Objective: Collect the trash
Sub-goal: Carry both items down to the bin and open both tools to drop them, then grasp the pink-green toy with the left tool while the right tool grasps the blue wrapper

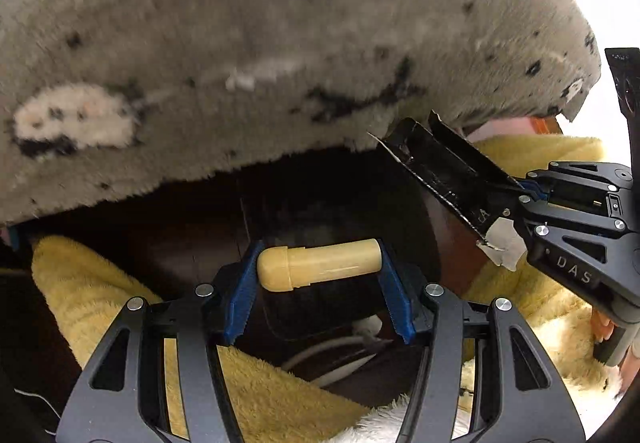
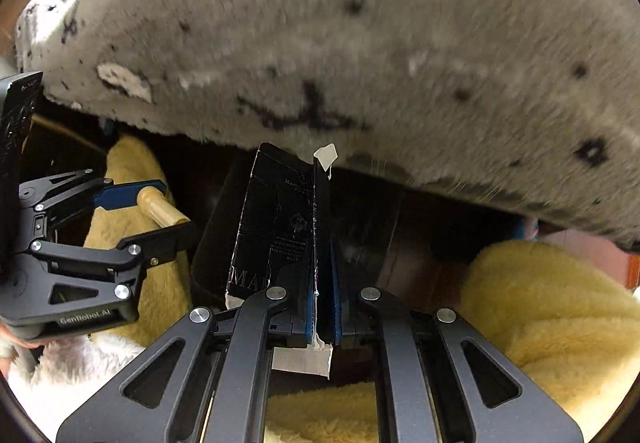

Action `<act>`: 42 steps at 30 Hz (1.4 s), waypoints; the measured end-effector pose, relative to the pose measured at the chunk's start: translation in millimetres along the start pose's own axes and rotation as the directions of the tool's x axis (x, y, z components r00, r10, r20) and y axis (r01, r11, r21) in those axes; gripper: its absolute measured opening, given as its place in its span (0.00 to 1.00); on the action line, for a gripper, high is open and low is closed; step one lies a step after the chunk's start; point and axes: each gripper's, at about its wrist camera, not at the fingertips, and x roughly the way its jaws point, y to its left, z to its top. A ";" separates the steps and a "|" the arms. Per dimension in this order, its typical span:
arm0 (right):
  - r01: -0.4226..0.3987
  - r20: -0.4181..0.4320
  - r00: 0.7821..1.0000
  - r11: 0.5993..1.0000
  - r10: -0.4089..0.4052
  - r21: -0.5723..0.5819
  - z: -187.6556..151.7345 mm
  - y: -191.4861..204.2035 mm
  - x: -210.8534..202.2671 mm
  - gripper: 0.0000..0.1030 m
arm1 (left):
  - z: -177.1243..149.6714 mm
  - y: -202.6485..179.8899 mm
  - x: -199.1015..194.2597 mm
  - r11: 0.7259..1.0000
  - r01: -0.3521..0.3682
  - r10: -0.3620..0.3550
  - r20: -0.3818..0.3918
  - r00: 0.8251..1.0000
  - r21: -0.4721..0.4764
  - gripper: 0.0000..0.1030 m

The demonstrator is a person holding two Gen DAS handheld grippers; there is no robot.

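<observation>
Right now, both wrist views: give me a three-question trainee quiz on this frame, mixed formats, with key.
1. True or false: the left gripper is empty.
2. Multiple choice: the right gripper is shut on A) a yellow towel, B) a flattened black carton, C) a white cable.
3. Fill in: the fabric beneath both grippers, the towel, is ____ in colour.

Key
1. False. It is shut on a beige tube, held crosswise by its ends.
2. B. The carton stands edge-on between the blue pads.
3. Yellow. A grey spotted blanket hangs above it.
</observation>
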 end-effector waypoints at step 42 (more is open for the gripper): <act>0.086 0.323 0.936 0.982 -0.137 0.168 57.0 -58.6 -113.7 0.90 | 54.5 4.4 -101.6 0.987 -0.152 0.133 0.291 0.948 0.045 0.92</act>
